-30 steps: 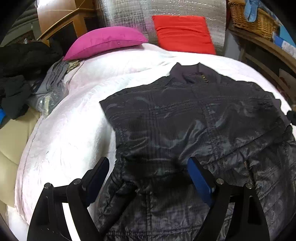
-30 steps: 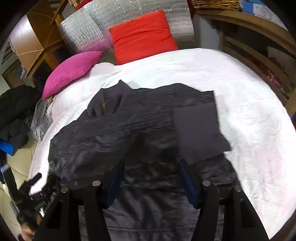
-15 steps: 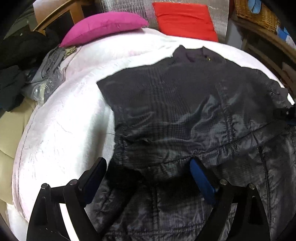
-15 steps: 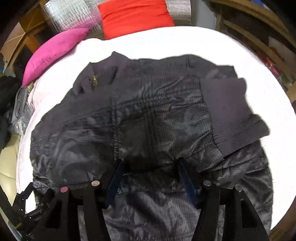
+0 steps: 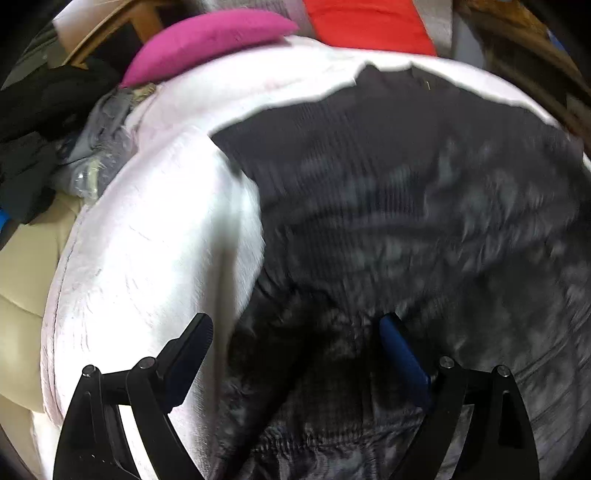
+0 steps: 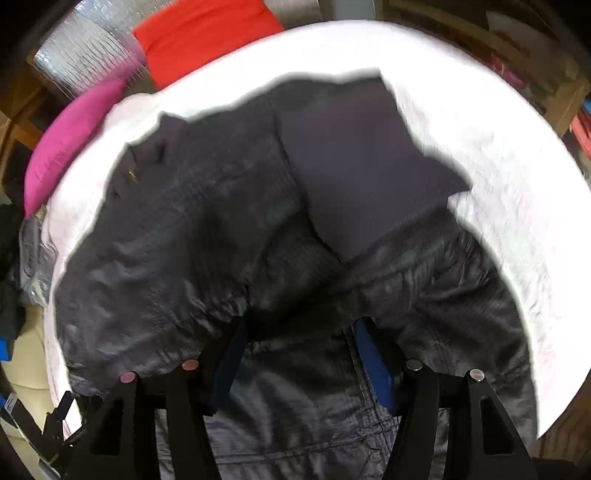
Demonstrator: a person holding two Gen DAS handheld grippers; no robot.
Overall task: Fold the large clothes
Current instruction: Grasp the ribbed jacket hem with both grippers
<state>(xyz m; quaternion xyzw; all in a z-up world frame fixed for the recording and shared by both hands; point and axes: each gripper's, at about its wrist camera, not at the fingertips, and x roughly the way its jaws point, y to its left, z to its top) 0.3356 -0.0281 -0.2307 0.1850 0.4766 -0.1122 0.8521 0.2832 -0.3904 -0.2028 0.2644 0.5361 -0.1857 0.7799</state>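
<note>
A dark quilted jacket (image 5: 406, 192) lies spread on the white bedcover (image 5: 147, 240), collar toward the pillows. My left gripper (image 5: 295, 328) stands open just above the jacket's left edge. Its left finger is over the bedcover and its blue-padded right finger (image 5: 402, 354) is over the fabric. In the right wrist view the jacket (image 6: 177, 240) has a ribbed cuff (image 6: 369, 166) folded across its front. My right gripper (image 6: 301, 345) is open and low on the jacket. A ridge of fabric sits between its fingers, whose tips are partly sunk in the folds.
A pink pillow (image 5: 207, 37) and a red cushion (image 5: 369, 26) lie at the head of the bed. Dark and grey clothes (image 5: 55, 129) are heaped off the bed's left side. Wooden shelving (image 6: 546, 74) stands to the right. White bedcover (image 6: 517, 177) shows right of the jacket.
Both grippers have come down closer to the jacket, which now fills more of each view. The right gripper's fingertips have sunk into the fabric. The jacket itself has not moved.
</note>
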